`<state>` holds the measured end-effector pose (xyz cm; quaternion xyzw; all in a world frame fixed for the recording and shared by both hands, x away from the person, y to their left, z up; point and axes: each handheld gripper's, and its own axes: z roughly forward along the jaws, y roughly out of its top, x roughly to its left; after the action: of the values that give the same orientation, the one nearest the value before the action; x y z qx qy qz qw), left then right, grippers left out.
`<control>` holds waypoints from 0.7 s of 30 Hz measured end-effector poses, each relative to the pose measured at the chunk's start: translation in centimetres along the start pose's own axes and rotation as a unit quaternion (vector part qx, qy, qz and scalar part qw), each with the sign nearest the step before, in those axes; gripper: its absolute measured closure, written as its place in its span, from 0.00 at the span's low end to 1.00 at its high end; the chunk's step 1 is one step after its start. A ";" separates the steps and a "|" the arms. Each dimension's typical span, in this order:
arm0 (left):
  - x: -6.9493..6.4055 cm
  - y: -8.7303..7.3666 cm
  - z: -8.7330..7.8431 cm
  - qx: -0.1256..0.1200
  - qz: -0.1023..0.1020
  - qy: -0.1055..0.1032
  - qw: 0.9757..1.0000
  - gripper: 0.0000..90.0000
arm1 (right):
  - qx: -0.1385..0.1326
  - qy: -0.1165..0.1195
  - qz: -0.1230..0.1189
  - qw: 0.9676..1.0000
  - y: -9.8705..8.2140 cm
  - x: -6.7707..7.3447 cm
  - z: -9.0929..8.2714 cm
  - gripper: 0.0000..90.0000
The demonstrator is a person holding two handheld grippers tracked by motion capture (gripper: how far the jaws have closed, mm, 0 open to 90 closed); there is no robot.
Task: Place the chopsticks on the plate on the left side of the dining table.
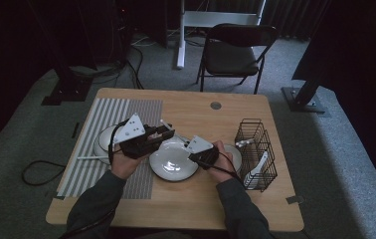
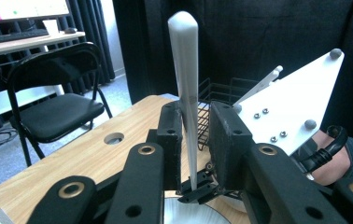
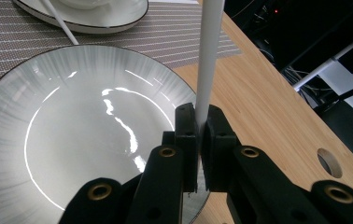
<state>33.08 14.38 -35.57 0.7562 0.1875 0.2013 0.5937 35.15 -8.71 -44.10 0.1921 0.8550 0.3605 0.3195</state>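
Observation:
A long white utensil stands upright between the jaws of my left gripper. It leans on one pad and a gap shows on the other side, so this gripper is open. My right gripper is shut on the same white utensil lower down. Its small jaw tips meet the utensil's lower end in the left gripper view. Both grippers face each other over a grey-rimmed plate at mid table, my left gripper on the left and my right gripper on the right.
A black wire basket holding white utensils stands at the right, with a small white dish beside it. A striped placemat at the left carries a plate with a bowl and a white stick. A folding chair stands beyond the table.

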 end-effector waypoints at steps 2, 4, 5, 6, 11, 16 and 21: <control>0.1 -0.1 0.0 0.001 0.000 0.003 1.000 0.83 | -0.002 0.001 0.001 1.000 0.0 0.0 0.0 0.96; 0.1 -0.3 -0.1 0.001 -0.003 0.004 1.000 0.83 | -0.003 0.000 0.002 1.000 0.0 0.0 -0.1 0.96; 0.1 -0.3 -0.1 0.001 -0.003 0.006 1.000 0.83 | -0.003 0.000 0.002 1.000 0.0 -0.1 -0.1 0.96; 0.2 -0.4 -0.2 -0.001 -0.004 0.007 1.000 0.83 | -0.003 0.001 0.002 1.000 0.0 -0.1 -0.1 0.96; 0.2 -0.6 -0.5 -0.003 -0.006 0.009 1.000 0.83 | -0.001 0.000 0.009 1.000 0.0 -0.2 0.0 0.96; 0.0 -0.7 -0.8 -0.008 -0.005 0.008 1.000 0.88 | 0.002 0.000 0.015 1.000 0.0 -0.3 0.1 0.96; -0.3 -0.6 -0.7 -0.008 0.000 0.004 1.000 0.92 | 0.008 0.002 0.014 1.000 0.2 -0.3 0.2 0.96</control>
<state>32.43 14.90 -36.00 0.7507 0.1879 0.2058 0.5989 35.51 -8.62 -43.97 0.2061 0.8558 0.3585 0.3109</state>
